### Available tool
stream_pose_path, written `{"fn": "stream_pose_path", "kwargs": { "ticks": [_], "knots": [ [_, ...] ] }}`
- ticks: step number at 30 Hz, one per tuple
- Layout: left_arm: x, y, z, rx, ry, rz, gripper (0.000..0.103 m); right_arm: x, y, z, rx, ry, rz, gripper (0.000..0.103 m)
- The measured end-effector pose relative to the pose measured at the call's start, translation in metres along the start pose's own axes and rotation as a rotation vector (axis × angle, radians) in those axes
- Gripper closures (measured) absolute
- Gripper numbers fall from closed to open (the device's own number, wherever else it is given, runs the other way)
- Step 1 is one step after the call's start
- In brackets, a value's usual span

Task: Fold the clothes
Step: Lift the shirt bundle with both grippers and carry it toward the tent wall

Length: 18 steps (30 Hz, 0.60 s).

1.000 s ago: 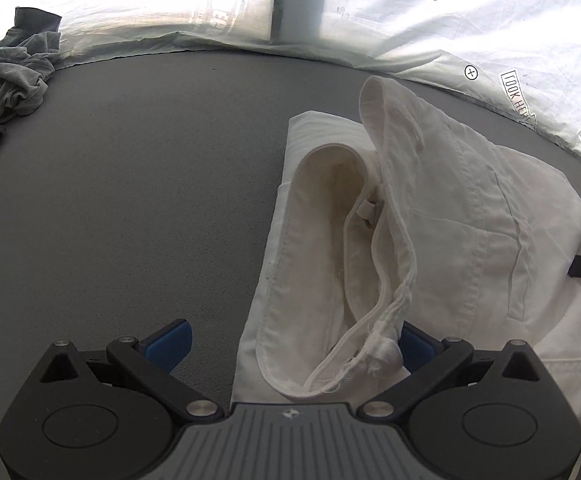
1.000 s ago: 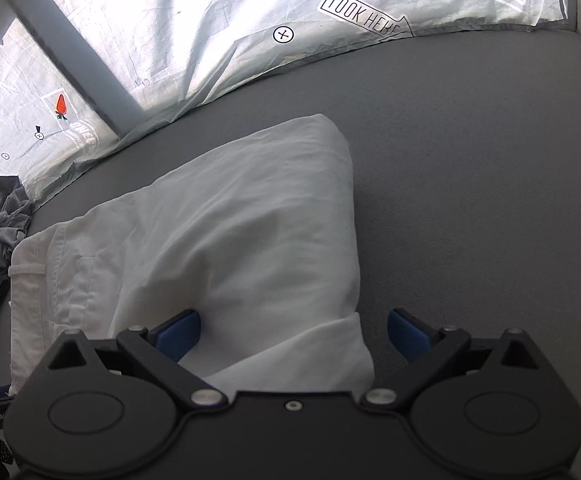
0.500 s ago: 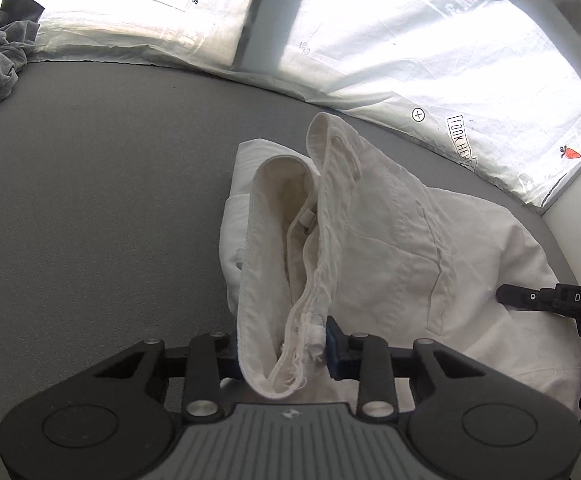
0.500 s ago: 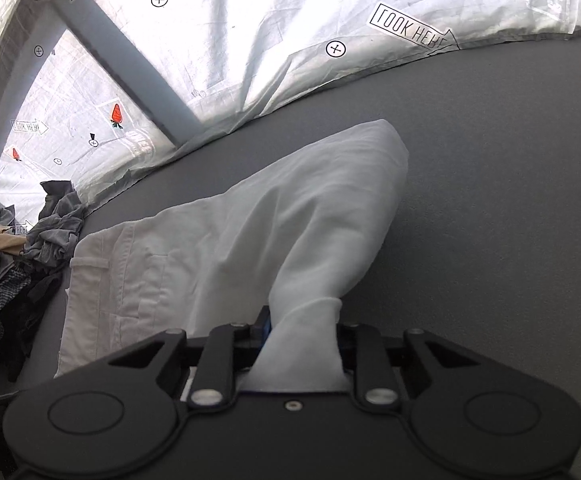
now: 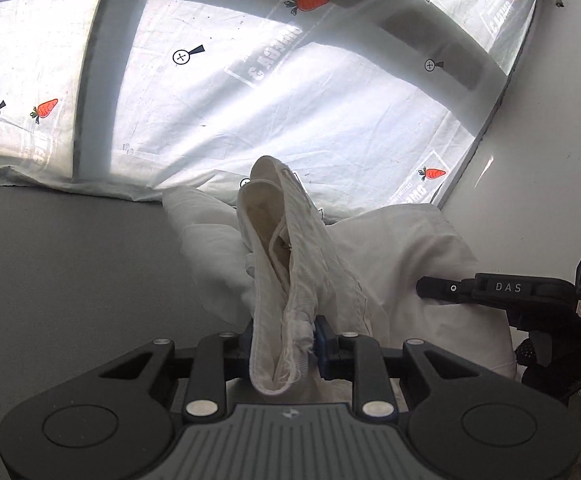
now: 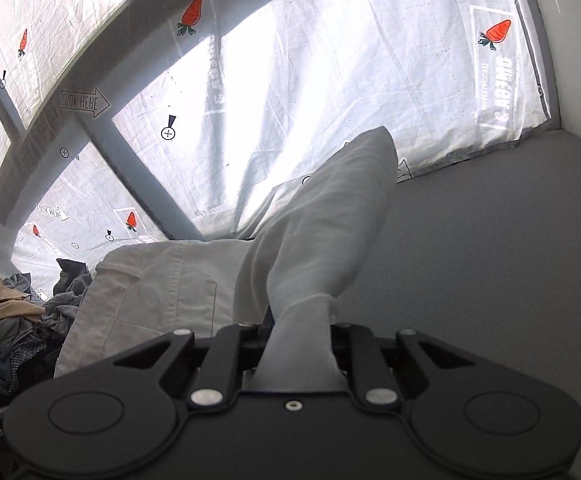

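Note:
White trousers (image 5: 394,248) hang lifted off the grey surface (image 5: 70,264). My left gripper (image 5: 282,340) has the bunched waistband (image 5: 286,248) between its blue pads; the jaws are closing and press on it. In the right wrist view my right gripper (image 6: 298,336) is shut on the end of a trouser leg (image 6: 330,220), which rises away from it toward the window. The rest of the trousers (image 6: 158,280) slopes down to the left. A black finger (image 5: 450,289) of the right gripper shows at the right of the left wrist view, against the cloth.
A pile of grey, tan and dark clothes (image 6: 10,320) lies at the far left of the surface. A white sheet printed with carrots and arrows (image 5: 290,112) covers the window behind. A white wall (image 5: 550,140) closes the right side. Grey surface (image 6: 490,272) stretches to the right.
Both grippers went from open to shut on the trousers, the left on the waistband, the right on the leg end. Both then rose, lifting the cloth off the surface.

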<state>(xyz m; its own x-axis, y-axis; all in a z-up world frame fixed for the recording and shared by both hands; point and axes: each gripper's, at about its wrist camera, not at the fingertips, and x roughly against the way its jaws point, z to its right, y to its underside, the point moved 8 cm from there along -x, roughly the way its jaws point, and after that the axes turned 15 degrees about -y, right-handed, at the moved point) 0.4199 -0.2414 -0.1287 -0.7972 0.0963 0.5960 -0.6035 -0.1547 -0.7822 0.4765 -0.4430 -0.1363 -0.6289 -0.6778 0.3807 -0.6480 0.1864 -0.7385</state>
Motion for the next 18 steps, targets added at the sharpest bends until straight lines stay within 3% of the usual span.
{"fn": "stream_pose_path", "kwargs": {
  "ticks": [5,10,18],
  "knots": [
    [-0.013,-0.029,0.091,-0.060,0.085,0.016,0.076,0.050,-0.035,0.035,0.051,0.060,0.038,0.087],
    [-0.036,-0.025,0.174,-0.079,0.151,0.016,0.076,0.098,-0.069,0.091,0.051,0.096,0.053,0.087],
    [-0.091,-0.032,0.268,-0.098,0.207,0.009,0.076,0.115,-0.121,0.185,0.092,0.130,0.057,0.087]
  ]
}}
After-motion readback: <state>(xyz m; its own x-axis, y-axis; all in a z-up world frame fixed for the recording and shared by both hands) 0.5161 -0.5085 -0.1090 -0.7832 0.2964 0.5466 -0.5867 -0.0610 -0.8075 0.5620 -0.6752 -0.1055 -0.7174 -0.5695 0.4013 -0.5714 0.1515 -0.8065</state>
